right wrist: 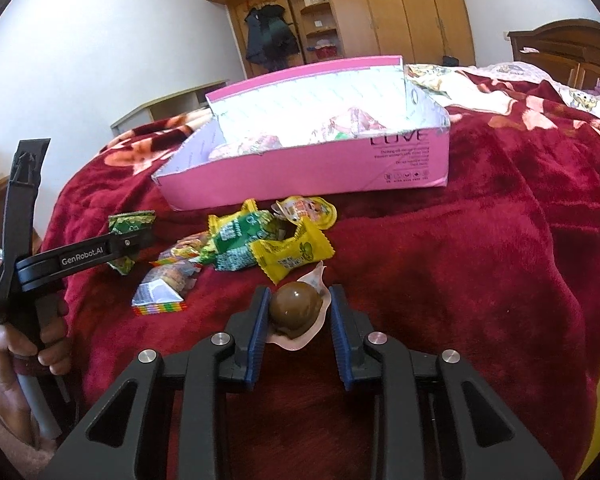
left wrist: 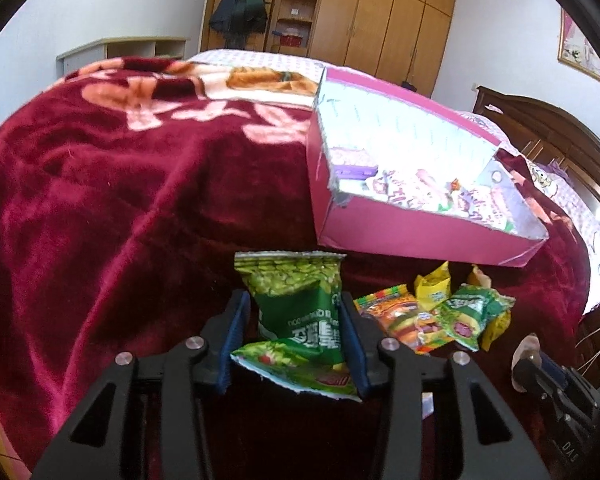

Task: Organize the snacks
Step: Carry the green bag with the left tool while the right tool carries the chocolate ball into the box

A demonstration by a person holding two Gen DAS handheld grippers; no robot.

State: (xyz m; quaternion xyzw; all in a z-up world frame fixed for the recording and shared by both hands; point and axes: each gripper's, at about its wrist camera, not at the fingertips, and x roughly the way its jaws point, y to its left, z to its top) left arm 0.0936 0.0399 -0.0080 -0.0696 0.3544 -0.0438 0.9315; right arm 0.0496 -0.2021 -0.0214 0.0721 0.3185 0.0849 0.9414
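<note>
My left gripper [left wrist: 296,312] is shut on a green pea snack packet [left wrist: 296,300], its blue pads pressing the packet's two sides; the packet stands upright between them. My right gripper [right wrist: 300,308] is shut on a round brown candy in a pink-rimmed cup [right wrist: 296,312], just above the blanket. A loose pile of snack packets [right wrist: 252,244] lies between the grippers and an open pink box [right wrist: 300,176]. The box [left wrist: 420,236] holds several pale wrapped snacks. In the right wrist view the green packet [right wrist: 130,222] shows in the left gripper's fingers.
Everything lies on a bed with a dark red floral blanket [left wrist: 120,200]. A person's hand [right wrist: 20,352] grips the left gripper's handle. A wooden wardrobe [left wrist: 380,12] stands behind the bed and a dark wooden headboard [left wrist: 548,136] at the right.
</note>
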